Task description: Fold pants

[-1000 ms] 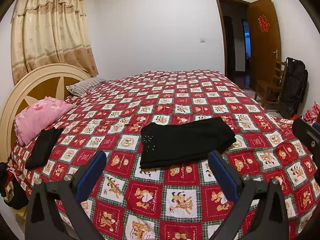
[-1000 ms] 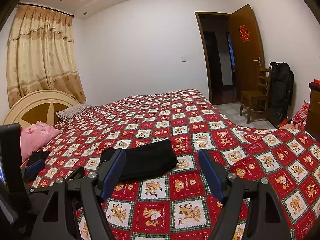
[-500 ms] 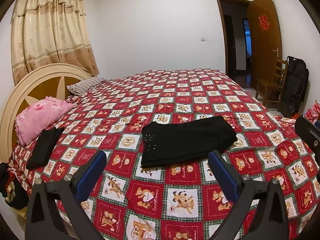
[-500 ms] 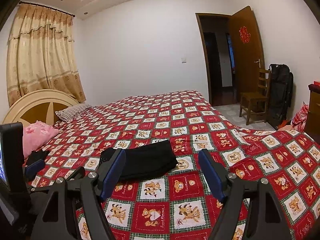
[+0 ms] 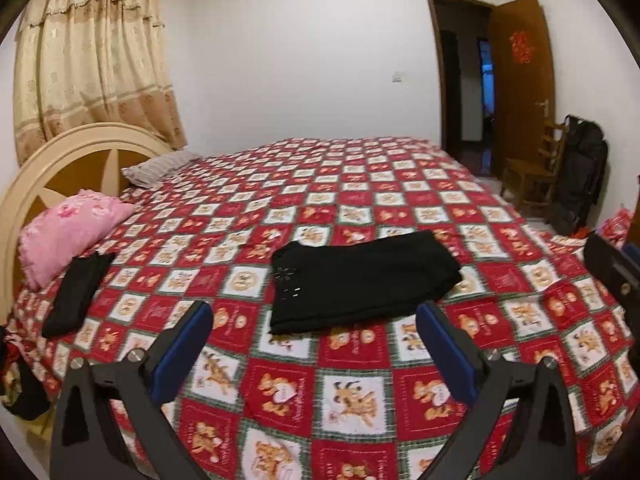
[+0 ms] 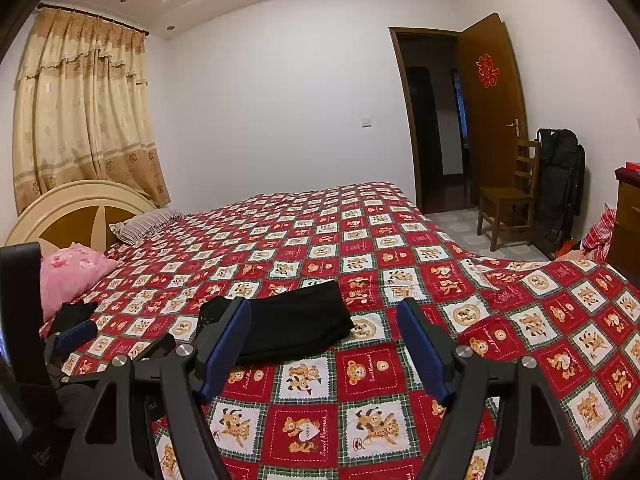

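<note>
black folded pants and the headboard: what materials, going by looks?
Black folded pants: soft matte woven or knit fabric, apparently; they drape limp, with small shiny studs near one end. Arched cream headboard: looks like painted wood with brown inset panels; smooth rigid curve, slight sheen.

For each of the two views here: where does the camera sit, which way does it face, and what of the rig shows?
Left wrist: sits behind the left tongs, looking across the bed at the folded black pants; both open blue-padded fingers show, with part of the other rig at the right edge.
Right wrist: sits behind the right tongs, facing the same way from further right; open fingers show, the left tongs at lower left.
Shared: pants, pink pillow, headboard, door.
</note>
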Motion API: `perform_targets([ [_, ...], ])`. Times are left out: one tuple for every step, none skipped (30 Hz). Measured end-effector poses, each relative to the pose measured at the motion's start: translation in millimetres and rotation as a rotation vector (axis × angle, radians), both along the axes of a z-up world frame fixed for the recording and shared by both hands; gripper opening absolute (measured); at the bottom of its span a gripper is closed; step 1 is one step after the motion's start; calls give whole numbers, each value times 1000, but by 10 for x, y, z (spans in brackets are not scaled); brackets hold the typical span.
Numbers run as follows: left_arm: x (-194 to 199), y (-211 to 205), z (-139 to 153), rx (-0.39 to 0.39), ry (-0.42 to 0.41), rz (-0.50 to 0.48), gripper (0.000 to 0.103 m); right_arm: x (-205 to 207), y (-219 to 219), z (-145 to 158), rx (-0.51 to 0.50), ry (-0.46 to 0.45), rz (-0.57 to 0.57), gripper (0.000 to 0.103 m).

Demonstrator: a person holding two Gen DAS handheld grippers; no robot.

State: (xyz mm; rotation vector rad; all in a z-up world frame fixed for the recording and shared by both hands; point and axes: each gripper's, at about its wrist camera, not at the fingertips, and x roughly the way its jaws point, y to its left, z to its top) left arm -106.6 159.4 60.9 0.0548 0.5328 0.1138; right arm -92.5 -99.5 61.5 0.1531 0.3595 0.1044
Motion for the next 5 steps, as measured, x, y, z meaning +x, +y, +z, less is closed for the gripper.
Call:
perform_targets([
  [-8,-2,5,-7,-5,-8,103,1,-8,0,2,1,-2,76],
  [-6,-10,7,-9,-5,-13,103,2,-18,0,5,1,-4,76],
  [2,-18,4,-8,-2,-17,103,4,-28,-2,6,1,-7,76],
  [8,-22,-3,-6,1,-17,103,3,-34,-5,7,1,-9,76],
  [18,-23,-12,-5,5,-14,103,5,-50,-10,7,1,-17,76],
])
